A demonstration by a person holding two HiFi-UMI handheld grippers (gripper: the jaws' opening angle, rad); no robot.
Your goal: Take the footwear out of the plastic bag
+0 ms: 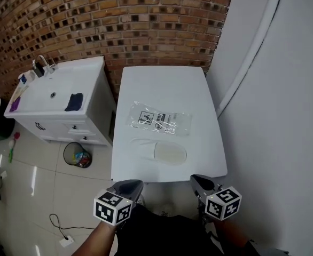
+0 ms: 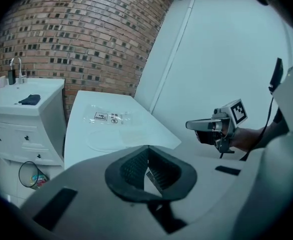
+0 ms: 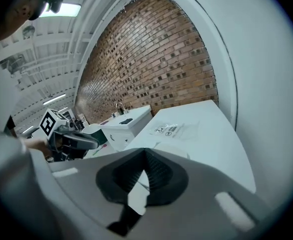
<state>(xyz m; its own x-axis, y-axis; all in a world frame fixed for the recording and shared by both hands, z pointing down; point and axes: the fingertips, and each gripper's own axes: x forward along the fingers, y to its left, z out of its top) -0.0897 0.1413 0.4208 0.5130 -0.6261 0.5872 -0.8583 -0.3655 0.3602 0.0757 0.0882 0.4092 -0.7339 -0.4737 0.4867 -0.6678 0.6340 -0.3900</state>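
White table (image 1: pixel 162 84) below the brick wall (image 1: pixel 146 25) bore the flat plastic bag (image 1: pixel 159 119), with the pale slipper (image 1: pixel 164 152) just beside it and apparently already out, nothing evidently left; left gripper (image 1: pixel 128 186) and right gripper (image 1: pixel 201 183) hung short of the table, jaws closed on nothing.

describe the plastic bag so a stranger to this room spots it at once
Find the white table standing against the brick wall, beside the sink cabinet. Near its middle lies the plastic bag, flat and clear. Its black-and-white printed labels set it apart from the plain pale slipper lying nearer the table's front edge.
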